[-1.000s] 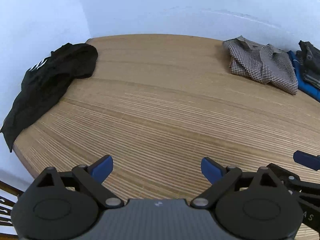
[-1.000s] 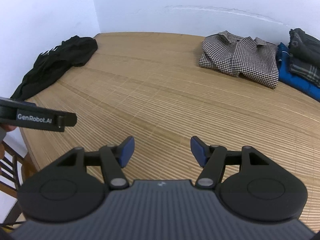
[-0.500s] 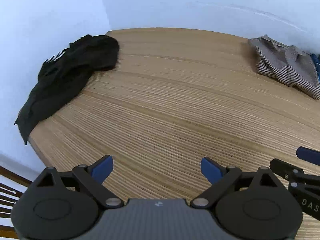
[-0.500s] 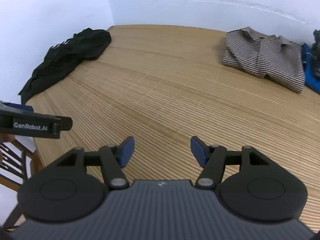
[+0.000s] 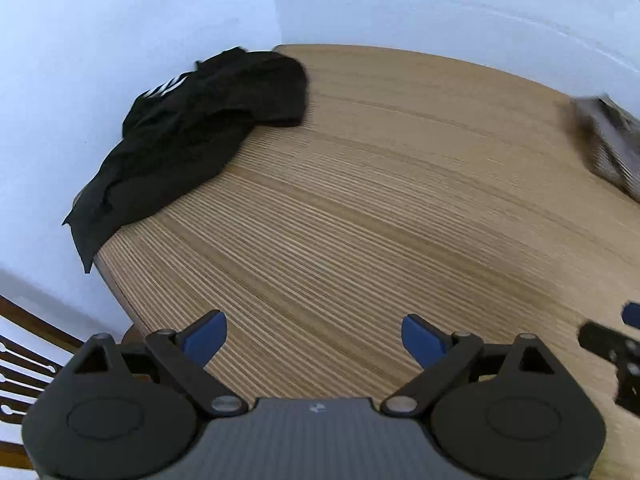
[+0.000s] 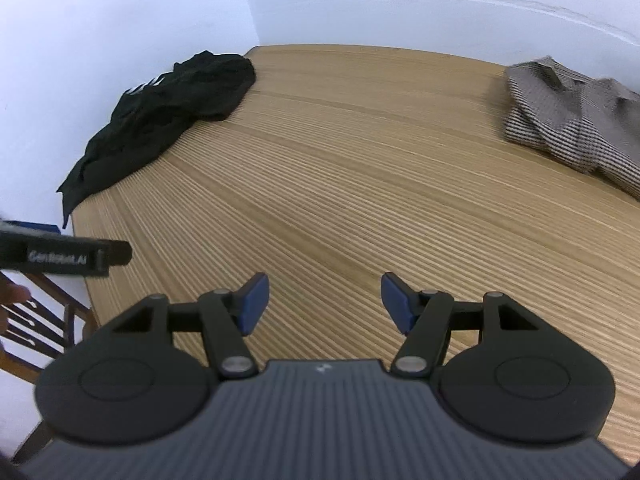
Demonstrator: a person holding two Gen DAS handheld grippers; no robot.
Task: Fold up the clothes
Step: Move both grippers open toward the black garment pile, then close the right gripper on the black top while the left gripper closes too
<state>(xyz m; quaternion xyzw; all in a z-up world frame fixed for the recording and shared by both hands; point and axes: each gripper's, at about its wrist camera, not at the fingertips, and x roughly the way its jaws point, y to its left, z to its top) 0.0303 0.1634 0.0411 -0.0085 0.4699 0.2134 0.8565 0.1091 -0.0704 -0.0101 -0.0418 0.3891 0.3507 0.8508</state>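
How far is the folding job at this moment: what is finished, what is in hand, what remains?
Done, it seems: the checked garment lies folded at the table's far right. In hand: nothing; the left claw and the right claw are both open and empty above bare wood. Left: the black garment lies crumpled at the far left edge, partly hanging over it, untouched and not yet folded.

The desk [image 6: 360,184] is pale wood with fine ridged grain, matt. The black garment [image 6: 160,120] is soft, matt cloth. The checked shirt [image 6: 568,120] is woven cloth. The hand-held gripper [image 6: 324,300] is matt black plastic with blue pads [image 6: 254,300] and metal pivots.
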